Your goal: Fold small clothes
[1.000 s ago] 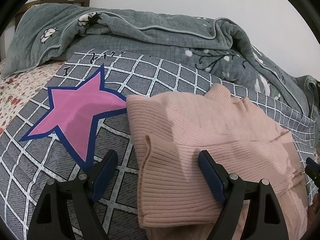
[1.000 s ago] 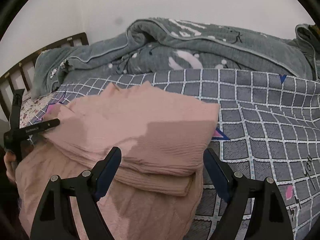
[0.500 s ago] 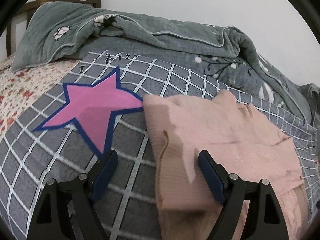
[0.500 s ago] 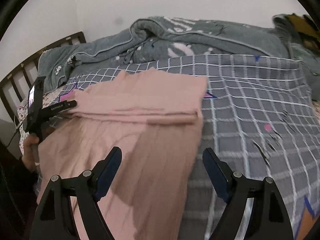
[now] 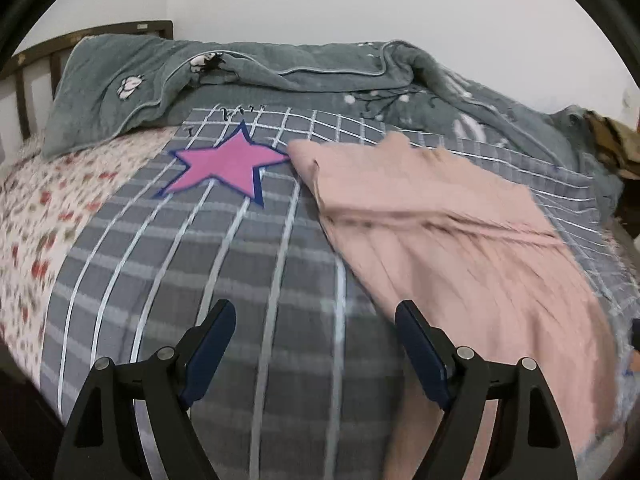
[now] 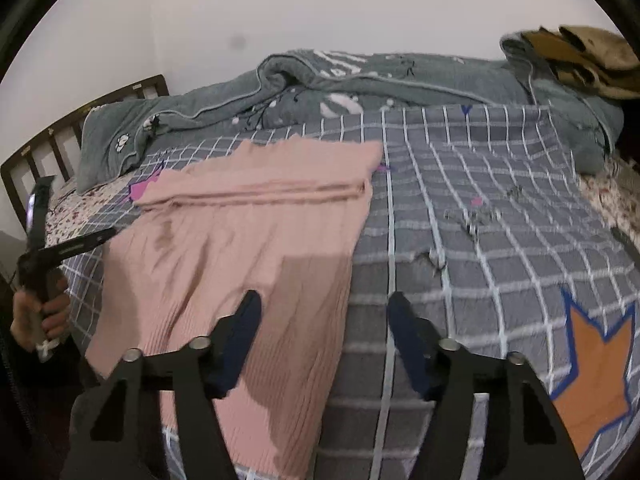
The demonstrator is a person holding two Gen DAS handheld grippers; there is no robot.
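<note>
Left wrist view: the left claw (image 5: 314, 336) hangs open over the grey checked sheet (image 5: 224, 280) of the bed, nothing between its jaws. The pink garment (image 5: 460, 248) lies flat on the sheet to the right of the claw, its near edge just beside the right finger (image 5: 420, 350) but not gripped. Its far corner touches a point of the pink star (image 5: 228, 166) printed on the sheet. A grey-green quilt (image 5: 280, 68) is bunched along the wall.

Right wrist view: the right claw (image 6: 322, 336) has just been closing, yet its jaws stand apart and press on nothing. The garment's right edge runs below and between them. The garment has a fold across its far part and spreads toward the bed's near edge. At far left a hand (image 6: 38, 320) holds the left claw beside the garment. An orange star (image 6: 596, 372) shows at right.
</note>
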